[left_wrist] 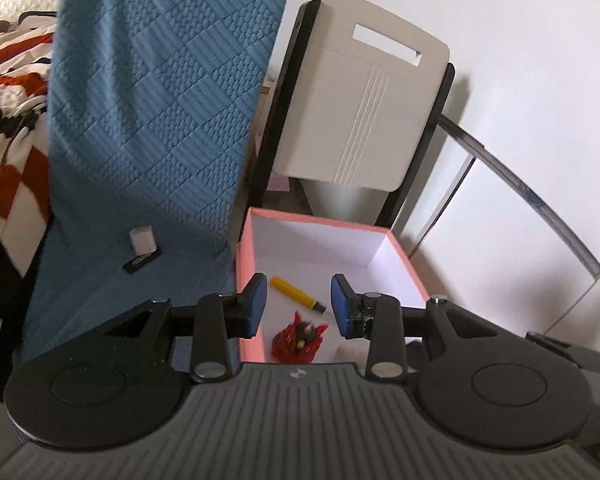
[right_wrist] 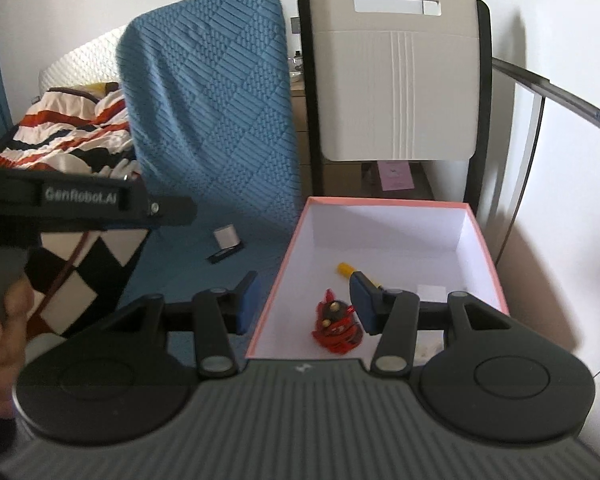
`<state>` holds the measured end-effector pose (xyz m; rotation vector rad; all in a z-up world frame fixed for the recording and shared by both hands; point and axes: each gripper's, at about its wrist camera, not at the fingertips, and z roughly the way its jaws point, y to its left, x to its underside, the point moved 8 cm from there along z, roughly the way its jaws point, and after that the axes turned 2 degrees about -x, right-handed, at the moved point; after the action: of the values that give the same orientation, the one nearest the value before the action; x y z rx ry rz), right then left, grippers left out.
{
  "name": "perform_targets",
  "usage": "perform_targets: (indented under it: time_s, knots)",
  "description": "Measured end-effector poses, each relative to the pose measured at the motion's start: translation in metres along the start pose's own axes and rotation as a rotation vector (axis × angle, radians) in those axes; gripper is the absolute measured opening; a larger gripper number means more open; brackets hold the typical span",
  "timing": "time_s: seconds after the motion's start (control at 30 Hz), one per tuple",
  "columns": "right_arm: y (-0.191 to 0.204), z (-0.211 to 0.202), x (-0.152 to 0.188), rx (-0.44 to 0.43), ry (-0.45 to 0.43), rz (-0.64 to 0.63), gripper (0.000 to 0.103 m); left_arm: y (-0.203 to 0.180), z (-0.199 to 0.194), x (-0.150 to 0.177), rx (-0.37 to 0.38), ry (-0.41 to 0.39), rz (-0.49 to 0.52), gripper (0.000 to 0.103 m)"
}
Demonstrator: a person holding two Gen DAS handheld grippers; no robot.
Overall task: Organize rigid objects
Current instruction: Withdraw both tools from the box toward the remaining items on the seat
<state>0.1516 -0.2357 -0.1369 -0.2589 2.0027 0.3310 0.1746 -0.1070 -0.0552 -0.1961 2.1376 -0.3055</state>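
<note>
A pink box (left_wrist: 324,222) with a white inside stands beside a blue chair; it also shows in the right wrist view (right_wrist: 384,201). Inside lie a yellow marker (left_wrist: 296,289) (right_wrist: 346,269), a red toy figure (left_wrist: 298,340) (right_wrist: 336,326) and a small white block (right_wrist: 432,292). My left gripper (left_wrist: 299,306) is open and empty above the box's near end. My right gripper (right_wrist: 305,304) is open and empty over the box's near left corner. On the blue seat (right_wrist: 204,276) lie a small white object (left_wrist: 143,240) (right_wrist: 226,236) and a small black object (left_wrist: 142,261) (right_wrist: 225,255).
The blue quilted chair back (left_wrist: 156,92) rises at the left. A white and black chair (right_wrist: 396,80) stands behind the box. A bed with a striped blanket (right_wrist: 72,132) is at far left. The left gripper's body (right_wrist: 80,200) and a hand show at the right view's left edge.
</note>
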Motion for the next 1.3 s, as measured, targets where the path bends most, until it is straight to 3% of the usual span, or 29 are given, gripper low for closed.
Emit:
perform_targets:
  time_s: [0.23,0.6,0.97,1.3]
  knots:
    - [0.03,-0.008,0.013,-0.008,-0.006,-0.023,0.052,0.021,-0.039,0.033,0.015,-0.009,-0.013,0.041]
    - [0.074,-0.032,0.039,-0.035,0.003,-0.026,0.052,0.067,-0.076,0.085,-0.034,0.006,-0.067,0.041]
    - [0.087,0.009,0.038,-0.054,0.013,-0.035,0.053,0.113,-0.039,0.083,-0.076,0.02,-0.103,0.041]
    - [0.095,0.068,0.038,-0.076,0.033,-0.04,0.053,0.162,0.027,0.066,-0.11,0.042,-0.129,0.041]
